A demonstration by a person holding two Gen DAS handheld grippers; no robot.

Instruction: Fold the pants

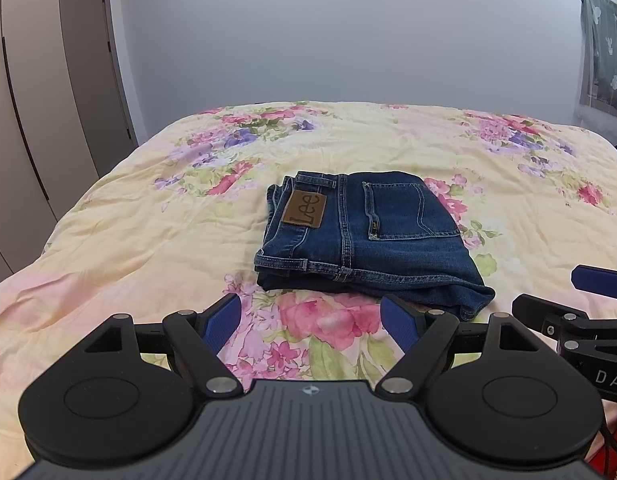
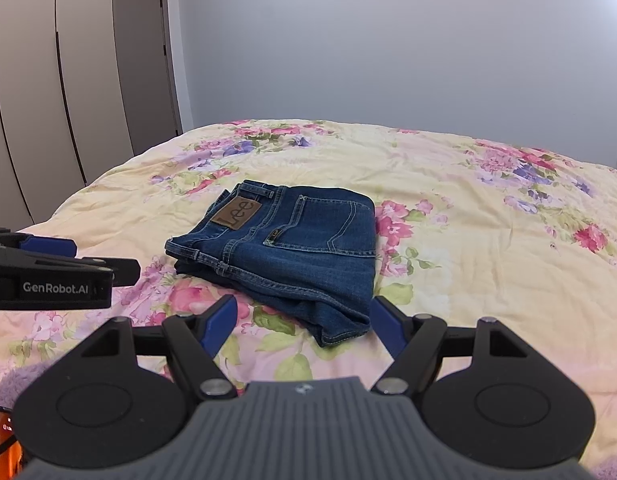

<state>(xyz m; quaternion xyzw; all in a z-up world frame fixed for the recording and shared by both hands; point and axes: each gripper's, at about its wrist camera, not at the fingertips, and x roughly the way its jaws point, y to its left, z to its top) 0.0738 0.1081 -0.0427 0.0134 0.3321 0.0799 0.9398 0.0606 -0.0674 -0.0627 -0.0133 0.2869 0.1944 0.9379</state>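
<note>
Jeans (image 1: 364, 236) lie folded in a compact stack mid-bed (image 1: 148, 220), so folding looks finished. Left hand-held gripper (image 1: 310, 322) and right hand-held gripper (image 2: 302, 322) hover just short, both spread and empty. A careless sweep could snag the loose hem corner and undo the stack.

The left wrist view sits low behind the left gripper (image 1: 311, 322), looking forward across the floral bedspread (image 1: 148, 216) toward the far wall (image 1: 348, 32); the folded jeans (image 1: 364, 236) lie near, just ahead; the right wrist view looks the same way from behind the right gripper (image 2: 304, 326), seemingly set a little to the right; both share the jeans, bed, wardrobe (image 2: 48, 80) and wall; each glimpses the other gripper at its edge.
</note>
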